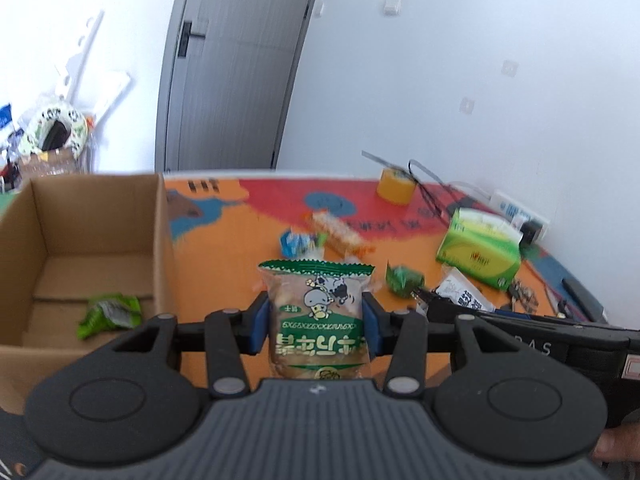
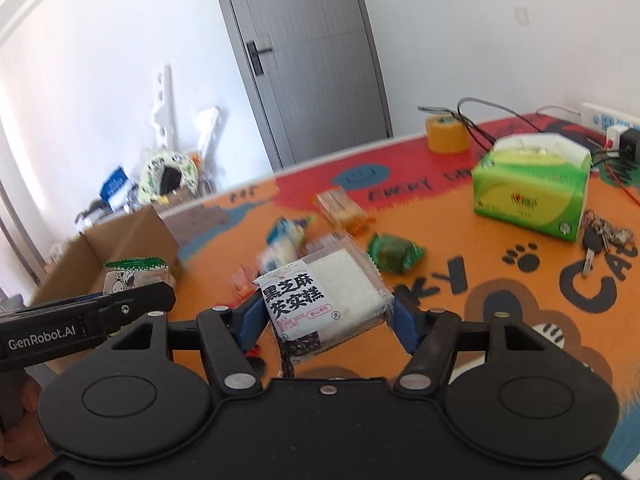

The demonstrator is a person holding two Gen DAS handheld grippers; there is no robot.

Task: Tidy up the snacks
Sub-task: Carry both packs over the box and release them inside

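Observation:
My left gripper (image 1: 316, 326) is shut on a green-and-brown snack packet (image 1: 316, 300) with a cartoon cow, held upright above the table beside an open cardboard box (image 1: 24, 216). One green packet (image 1: 110, 314) lies in the box. My right gripper (image 2: 326, 314) is shut on a white black-sesame cake packet (image 2: 324, 292), its blue pads pressing both sides, and holds it lifted and tilted. On the orange table (image 2: 440, 240) lie a blue packet (image 2: 282, 234), a long orange-ended packet (image 2: 340, 206) and a dark green sweet (image 2: 394, 254).
A green tissue box (image 2: 528, 192), a roll of yellow tape (image 2: 446, 134), keys (image 2: 600, 236), cables and a power strip (image 2: 608, 118) sit at the table's right and back. The cardboard box (image 2: 132, 236) stands at the left edge. A grey door (image 2: 304, 60) is behind.

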